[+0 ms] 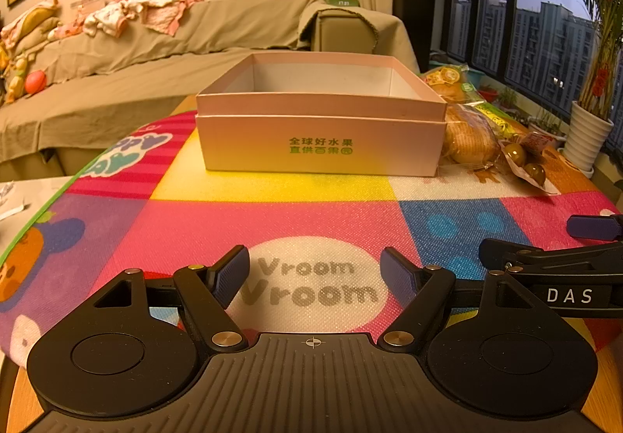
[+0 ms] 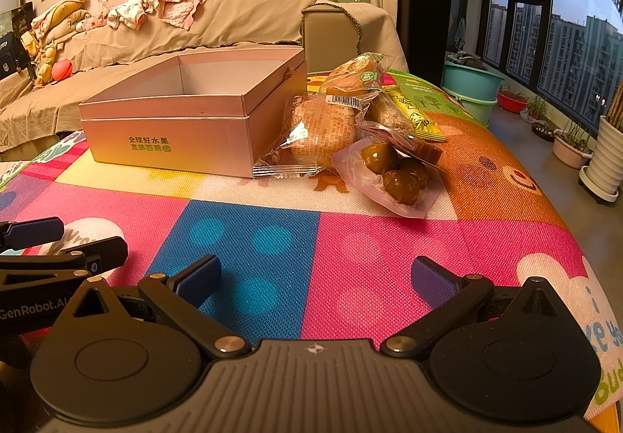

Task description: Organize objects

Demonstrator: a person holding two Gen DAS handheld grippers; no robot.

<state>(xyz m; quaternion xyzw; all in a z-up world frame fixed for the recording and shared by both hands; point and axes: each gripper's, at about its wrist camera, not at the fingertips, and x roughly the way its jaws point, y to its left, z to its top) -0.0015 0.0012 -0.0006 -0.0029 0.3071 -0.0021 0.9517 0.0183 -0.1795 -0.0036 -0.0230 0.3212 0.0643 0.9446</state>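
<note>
1. Worktop (image 2: 350,238) wears a loud play mat.
2. Pink box (image 1: 321,137) sits far-center, empty inside.
3. Snack packs (image 2: 350,133) piled just right of it.
4. Left gripper (image 1: 314,269) and right gripper (image 2: 315,281): fingers spread wide, holding nothing.

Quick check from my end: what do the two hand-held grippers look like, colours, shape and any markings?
Both match: the left hand-held gripper and right hand-held gripper have matte black ribbed bodies, two round black hubs, brass-coloured pivot pins and angled black linkages ending in blue-purple textured pads. A white crosshair mark sits centred on each body. Side lettering reads "DAS" and "GenRobot.AI". No cables or sleeves visible.
</note>
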